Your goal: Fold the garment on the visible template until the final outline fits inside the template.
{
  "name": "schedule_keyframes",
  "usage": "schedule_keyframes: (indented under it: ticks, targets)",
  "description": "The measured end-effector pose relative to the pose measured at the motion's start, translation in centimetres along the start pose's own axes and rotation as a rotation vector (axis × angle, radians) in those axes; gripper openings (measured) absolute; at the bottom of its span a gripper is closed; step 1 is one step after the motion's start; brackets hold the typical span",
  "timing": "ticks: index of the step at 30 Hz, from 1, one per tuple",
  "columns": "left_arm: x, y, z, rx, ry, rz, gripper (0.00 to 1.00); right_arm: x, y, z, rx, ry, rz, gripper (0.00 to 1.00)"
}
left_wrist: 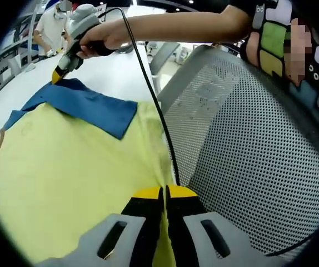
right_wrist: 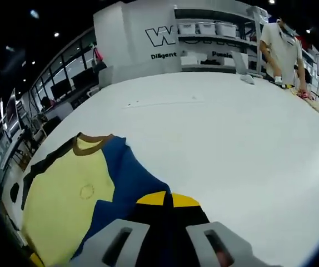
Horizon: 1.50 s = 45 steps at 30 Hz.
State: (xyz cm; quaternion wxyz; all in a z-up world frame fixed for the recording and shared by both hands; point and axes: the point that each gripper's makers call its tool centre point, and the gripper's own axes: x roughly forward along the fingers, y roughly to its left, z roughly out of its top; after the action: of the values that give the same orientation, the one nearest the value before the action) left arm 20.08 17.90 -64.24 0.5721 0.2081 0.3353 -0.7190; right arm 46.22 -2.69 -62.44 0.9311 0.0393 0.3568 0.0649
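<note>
One garment [left_wrist: 65, 167] lies on one white table [right_wrist: 215, 139]; it is yellow with blue sleeves, and two blue sleeve areas can be counted, one far [left_wrist: 87, 105] in the left gripper view and one near [right_wrist: 123, 183] in the right gripper view. Two hand-held grippers are present: the left hand-held gripper [left_wrist: 165, 194] and the right hand-held gripper [right_wrist: 167, 200]. One mesh chair back [left_wrist: 243, 150] stands at the right. One person [right_wrist: 284, 47] stands at the far edge of the table. One hand [left_wrist: 101, 36] shows.
</note>
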Motion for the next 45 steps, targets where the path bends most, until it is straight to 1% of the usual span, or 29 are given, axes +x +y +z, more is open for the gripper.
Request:
schedule_keyframes:
  ticks: [3,6,7,8,9,10,12,13,15,16,18,19,20,21,22,24,28,32,34,35,36,37,39,42,43,44,45]
  targets:
    - [0.0,0.1,0.1,0.005,0.01,0.002,0.0,0.5,-0.5,-0.3,0.022,0.005,-0.011,0.0]
    - [0.1,0.2,0.1,-0.005,0.022,0.007,0.0,0.9,-0.3,-0.6,-0.01,0.018,0.012,0.0]
    - [0.0,0.3,0.1,-0.012,0.02,0.018,0.01,0.8,-0.2,-0.5,-0.013,0.011,0.02,0.0]
    - [0.0,0.4,0.2,-0.013,0.012,0.027,0.04,0.6,-0.2,-0.3,-0.014,-0.001,0.022,0.0]
    - [-0.2,0.4,0.3,-0.019,-0.012,0.036,0.07,0.1,-0.3,0.3,-0.028,-0.031,0.022,0.08]
    - [-0.3,0.3,0.4,-0.025,-0.021,0.039,0.13,-0.4,-0.4,0.6,-0.047,-0.043,0.018,0.14]
    - [-1.0,0.6,0.7,-0.019,-0.049,0.079,0.21,-1.4,-0.3,0.8,-0.059,-0.05,0.018,0.23]
    - [-1.2,0.8,0.8,-0.015,-0.062,0.099,0.25,-1.7,-0.2,0.9,-0.062,-0.047,0.024,0.24]
    - [-1.8,1.2,0.9,-0.035,-0.083,0.124,0.3,-2.6,0.7,0.8,-0.068,-0.042,0.07,0.23]
    - [-2.1,1.5,0.9,-0.045,-0.092,0.142,0.32,-3.1,1.4,0.7,-0.093,-0.037,0.102,0.23]
    - [-2.4,2.0,0.9,-0.044,-0.103,0.173,0.35,-3.7,2.4,0.4,-0.131,-0.03,0.131,0.24]
    - [-2.5,2.1,0.9,-0.045,-0.106,0.179,0.4,-4.0,2.8,0.4,-0.144,-0.028,0.147,0.24]
    - [-2.8,2.6,0.8,-0.057,-0.122,0.205,0.44,-4.5,3.7,0.1,-0.153,-0.022,0.178,0.24]
    - [-2.9,2.8,0.8,-0.063,-0.125,0.216,0.47,-4.8,4.3,-0.1,-0.157,-0.017,0.198,0.25]
    - [-3.0,3.1,0.7,-0.062,-0.126,0.232,0.5,-5.2,4.7,-0.3,-0.156,-0.012,0.203,0.27]
    - [-3.1,3.4,0.5,-0.064,-0.126,0.25,0.54,-5.7,5.1,-0.8,-0.153,0.002,0.206,0.35]
    - [-3.4,3.8,0.4,-0.081,-0.139,0.277,0.58,-6.4,6.6,-1.9,-0.218,0.033,0.253,0.31]
    - [-3.7,4.4,0.3,-0.094,-0.152,0.308,0.63,-7.0,8.4,-3.7,-0.348,0.091,0.321,0.26]
    - [-3.9,4.6,0.2,-0.1,-0.155,0.319,0.65,-7.2,9.4,-5.3,-0.426,0.142,0.372,0.25]
    - [-3.9,4.6,0.2,-0.102,-0.158,0.323,0.65,-7.2,9.5,-5.8,-0.445,0.157,0.376,0.25]
    - [-4.0,4.6,0.2,-0.104,-0.16,0.326,0.66,-7.2,9.7,-6.3,-0.481,0.169,0.382,0.24]
    - [-4.0,4.7,0.2,-0.106,-0.162,0.33,0.67,-7.2,9.8,-6.6,-0.499,0.179,0.385,0.24]
    - [-4.1,4.8,0.0,-0.11,-0.162,0.335,0.69,-7.1,9.9,-6.9,-0.492,0.186,0.387,0.23]
    - [-4.2,5.0,-0.1,-0.116,-0.166,0.349,0.72,-7.0,10.0,-7.5,-0.511,0.209,0.402,0.22]
    - [-4.3,5.1,-0.2,-0.12,-0.166,0.355,0.73,-7.1,10.0,-7.8,-0.54,0.226,0.406,0.21]
    - [-4.3,5.1,-0.2,-0.122,-0.165,0.357,0.74,-7.1,10.0,-7.9,-0.549,0.23,0.407,0.2]
    - [-4.3,5.2,-0.3,-0.125,-0.164,0.362,0.74,-7.2,10.2,-8.3,-0.59,0.243,0.422,0.19]
